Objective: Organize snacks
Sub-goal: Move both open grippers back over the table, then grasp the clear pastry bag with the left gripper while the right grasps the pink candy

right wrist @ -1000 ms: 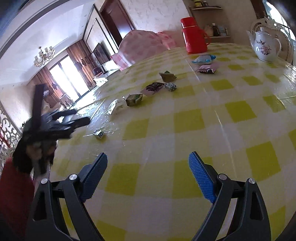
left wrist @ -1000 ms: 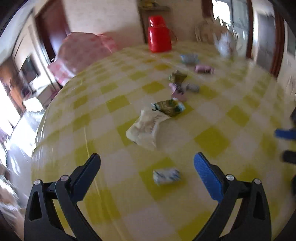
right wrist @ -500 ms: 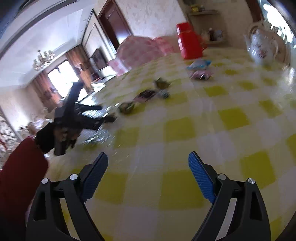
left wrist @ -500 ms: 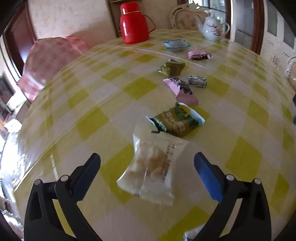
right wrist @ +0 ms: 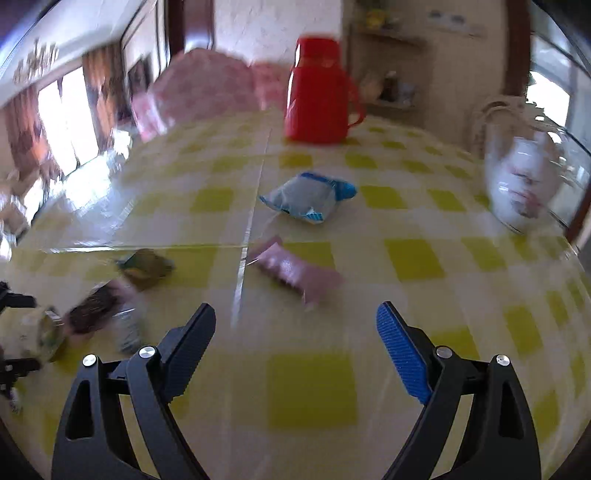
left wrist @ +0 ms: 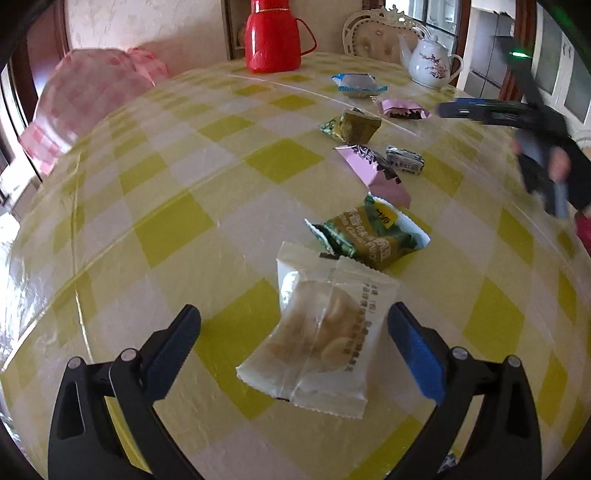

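Observation:
My left gripper [left wrist: 293, 325] is open, and a clear packet of pale biscuits [left wrist: 317, 332] lies on the table between its fingers. Beyond it lie a green snack packet [left wrist: 369, 236], a pink-and-black wrapper [left wrist: 373, 170], a small silver candy [left wrist: 404, 159], a green packet [left wrist: 351, 125], a pink wrapper [left wrist: 402, 109] and a blue-and-silver packet [left wrist: 356, 84]. My right gripper [right wrist: 295, 326] is open over bare tablecloth, close behind the pink wrapper [right wrist: 299, 271], with the blue-and-silver packet [right wrist: 308, 195] farther off. It also shows blurred at the right edge of the left wrist view.
A yellow-and-white checked tablecloth [left wrist: 166, 225] covers the round table. A red thermos jug [left wrist: 271, 35] and a white teapot [left wrist: 430, 61] stand at the far side. A chair with a pink checked cover [left wrist: 92, 99] is behind the table's left edge.
My left gripper has come forward, so the biscuit packet now lies between its fingers. My right gripper has swung across the table toward the pink wrapper and blue packet.

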{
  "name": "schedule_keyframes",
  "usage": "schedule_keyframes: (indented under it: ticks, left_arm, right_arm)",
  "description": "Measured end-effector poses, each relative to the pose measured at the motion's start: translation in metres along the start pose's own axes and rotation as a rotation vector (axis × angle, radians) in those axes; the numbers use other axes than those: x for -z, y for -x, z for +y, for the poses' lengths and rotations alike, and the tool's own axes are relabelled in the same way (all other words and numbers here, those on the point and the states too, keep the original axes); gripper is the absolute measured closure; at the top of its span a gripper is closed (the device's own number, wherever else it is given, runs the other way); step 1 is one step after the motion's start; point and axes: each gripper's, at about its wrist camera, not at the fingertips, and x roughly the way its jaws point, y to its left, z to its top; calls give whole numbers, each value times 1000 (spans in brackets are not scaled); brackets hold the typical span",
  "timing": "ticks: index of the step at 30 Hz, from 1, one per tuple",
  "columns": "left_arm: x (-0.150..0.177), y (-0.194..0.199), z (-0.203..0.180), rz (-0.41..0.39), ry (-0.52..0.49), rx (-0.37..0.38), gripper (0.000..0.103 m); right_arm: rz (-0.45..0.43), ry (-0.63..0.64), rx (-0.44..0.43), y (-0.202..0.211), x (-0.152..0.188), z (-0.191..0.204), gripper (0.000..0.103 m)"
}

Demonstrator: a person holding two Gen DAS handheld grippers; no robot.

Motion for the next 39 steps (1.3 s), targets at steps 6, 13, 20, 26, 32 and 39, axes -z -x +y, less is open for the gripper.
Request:
schedule_keyframes:
  ticks: [6,13,20,26,32,39]
  left_arm:
    - [0,0,-1,1,-1,-2,2]
    - [0,0,-1,1,0,-1,1]
    - [0,-1,0,1,11,-11,1]
    - [-1,-2,-1,1,20,-19,1]
    - [-2,-2,-1,4,34,-30,1]
    - [3,12,-14,-36,53,-48,57]
  right_arm:
    - [105,185,-47,-56,-24,6,22]
    - [93,175,-184,-60,-24,6,63]
    - [86,196,-178,-35,0,31,61]
    - [106,173,-143,-40,-1,41,29]
    - [101,114,-148,-45,-10,37,65]
    - [51,66,-112,-4,18,34,68]
